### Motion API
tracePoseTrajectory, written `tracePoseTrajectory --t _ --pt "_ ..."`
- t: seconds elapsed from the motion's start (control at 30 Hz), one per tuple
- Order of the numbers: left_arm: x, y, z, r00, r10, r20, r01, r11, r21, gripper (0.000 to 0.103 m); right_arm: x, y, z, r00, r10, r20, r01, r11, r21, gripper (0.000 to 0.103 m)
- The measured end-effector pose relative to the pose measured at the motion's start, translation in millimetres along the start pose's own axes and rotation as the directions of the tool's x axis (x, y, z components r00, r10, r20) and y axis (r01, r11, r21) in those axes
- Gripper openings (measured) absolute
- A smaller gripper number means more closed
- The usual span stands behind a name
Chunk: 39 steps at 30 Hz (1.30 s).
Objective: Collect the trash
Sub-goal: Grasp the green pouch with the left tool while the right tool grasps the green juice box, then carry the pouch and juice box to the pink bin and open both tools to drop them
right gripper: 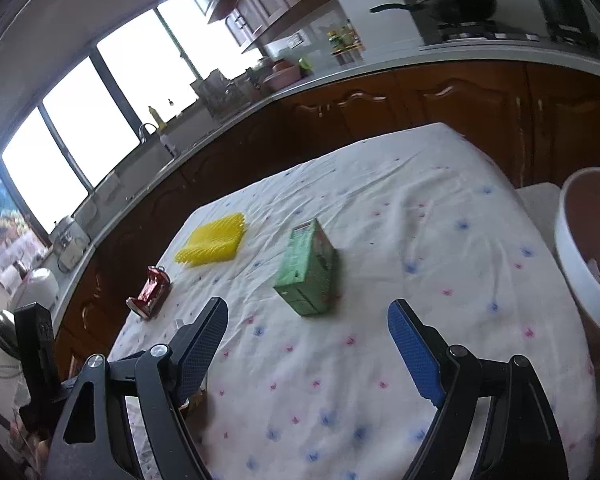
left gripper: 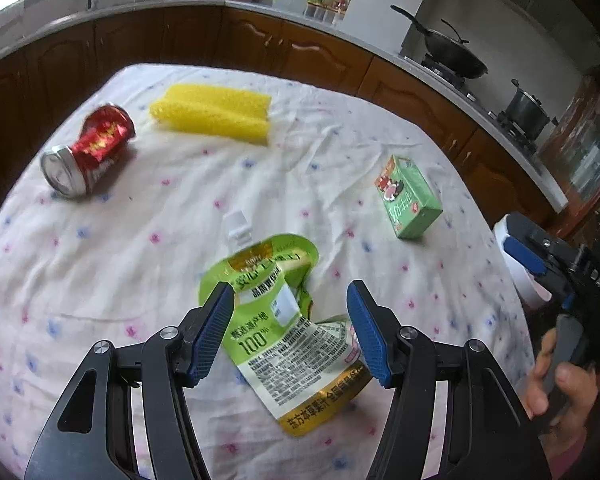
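A crumpled green drink pouch (left gripper: pixel 276 320) with a white cap lies on the flowered tablecloth (left gripper: pixel 180 208). My left gripper (left gripper: pixel 290 300) is open, its blue fingers on either side of the pouch, just above it. A crushed red can (left gripper: pixel 88 152) lies at the far left and also shows in the right wrist view (right gripper: pixel 150 294). A green carton (left gripper: pixel 410 198) lies to the right. In the right wrist view my right gripper (right gripper: pixel 308 316) is open and empty, with the carton (right gripper: pixel 308 276) just beyond its tips. A yellow sponge (left gripper: pixel 214 112) lies at the back.
A white bin with a pink liner (right gripper: pixel 580 248) stands off the table's right edge. The right hand-held gripper (left gripper: pixel 540 264) shows at the right in the left wrist view. Dark wood kitchen cabinets (left gripper: pixel 260 44) and a counter with a wok (left gripper: pixel 452 52) run behind the table.
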<state>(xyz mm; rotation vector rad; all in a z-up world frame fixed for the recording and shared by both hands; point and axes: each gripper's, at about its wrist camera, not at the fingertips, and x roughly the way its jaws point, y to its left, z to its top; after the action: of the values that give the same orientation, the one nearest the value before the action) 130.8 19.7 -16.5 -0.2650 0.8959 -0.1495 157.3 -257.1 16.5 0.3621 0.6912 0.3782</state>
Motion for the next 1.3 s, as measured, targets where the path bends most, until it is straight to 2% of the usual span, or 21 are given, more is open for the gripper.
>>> tracePoseTrajectory --t 0.07,0.17,0.2,0.23,0.47,0.57,0.67,0.7,0.73,0.97,1.3 --pt "4 1 0 1.000 0.001 -0.012 -0.001 1.000 -0.001 0.057 9 5 2 1.000 0.001 -0.019 -0.001 1.000 -0.027 0.084" --pt "11 1 0 0.999 -0.006 -0.034 0.006 1.000 0.008 0.032 20 12 6 0.999 -0.006 -0.033 0.004 0.998 -0.062 0.084" --pt "13 2 0 0.999 -0.015 -0.045 0.015 1.000 0.005 0.020 24 14 8 0.999 -0.012 -0.035 0.010 0.997 -0.072 0.084" --pt "15 3 0 0.998 -0.029 -0.053 0.029 1.000 -0.002 0.016 29 15 9 0.999 -0.020 -0.040 0.016 0.996 -0.084 0.084" --pt "21 -7 0 0.999 -0.006 -0.034 0.008 0.997 0.071 0.010 68 24 18 0.994 -0.065 -0.085 0.052 0.987 -0.155 0.084" --pt "23 -9 1 1.000 -0.003 -0.026 0.006 0.996 0.091 0.009 88 22 19 0.989 -0.093 -0.113 0.073 0.983 -0.168 0.079" --pt "24 -12 4 1.000 -0.008 -0.022 0.010 0.995 0.102 0.008 100 18 18 0.984 -0.121 -0.131 0.097 0.980 -0.175 0.050" --pt "25 -12 4 1.000 -0.011 -0.022 0.014 0.995 0.103 0.007 102 17 18 0.983 -0.124 -0.138 0.100 0.980 -0.171 0.034" --pt "25 -13 5 1.000 -0.018 -0.022 0.020 0.994 0.104 0.007 102 15 18 0.981 -0.130 -0.141 0.106 0.980 -0.170 0.032" --pt "22 -28 14 0.998 -0.067 -0.012 0.068 0.989 0.129 0.005 61 5 18 0.991 -0.115 -0.068 0.105 0.985 -0.140 0.032" --pt "15 -70 22 0.990 -0.137 0.015 0.132 0.972 0.193 0.005 -6 -30 10 0.992 -0.123 0.006 0.123 0.991 -0.049 0.032"
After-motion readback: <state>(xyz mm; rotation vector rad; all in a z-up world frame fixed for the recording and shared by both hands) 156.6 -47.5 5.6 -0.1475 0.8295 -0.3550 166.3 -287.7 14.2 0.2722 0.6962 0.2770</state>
